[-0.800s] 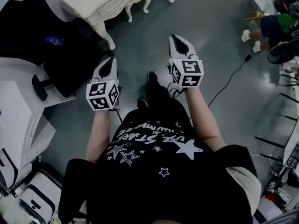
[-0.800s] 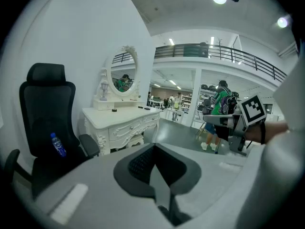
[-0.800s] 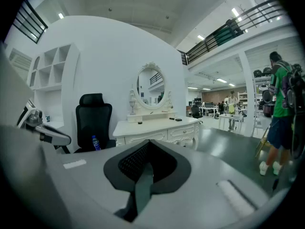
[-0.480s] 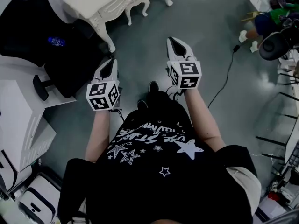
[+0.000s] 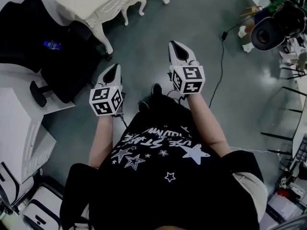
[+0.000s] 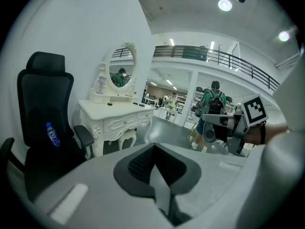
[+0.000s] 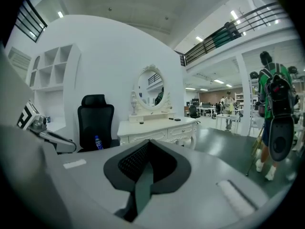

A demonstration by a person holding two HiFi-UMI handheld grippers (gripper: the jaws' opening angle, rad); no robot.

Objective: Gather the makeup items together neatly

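At eleven o'clock, well apart from the person, small dark makeup items (image 6: 110, 104) dot the white dressing table (image 5: 96, 0); left gripper (image 5: 114, 68) and right gripper (image 5: 173, 46) hang empty, jaws pressed together; arriving unopened, they could knock items off its edge.

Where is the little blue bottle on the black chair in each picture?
Head view: the blue bottle is at the upper left, on the black chair.
Left gripper view: the blue bottle is at the left edge, low on the chair.
Right gripper view: the blue bottle is small and left of centre, on the chair.
Shared landmark: the white dressing table stands just right of the chair in all three.
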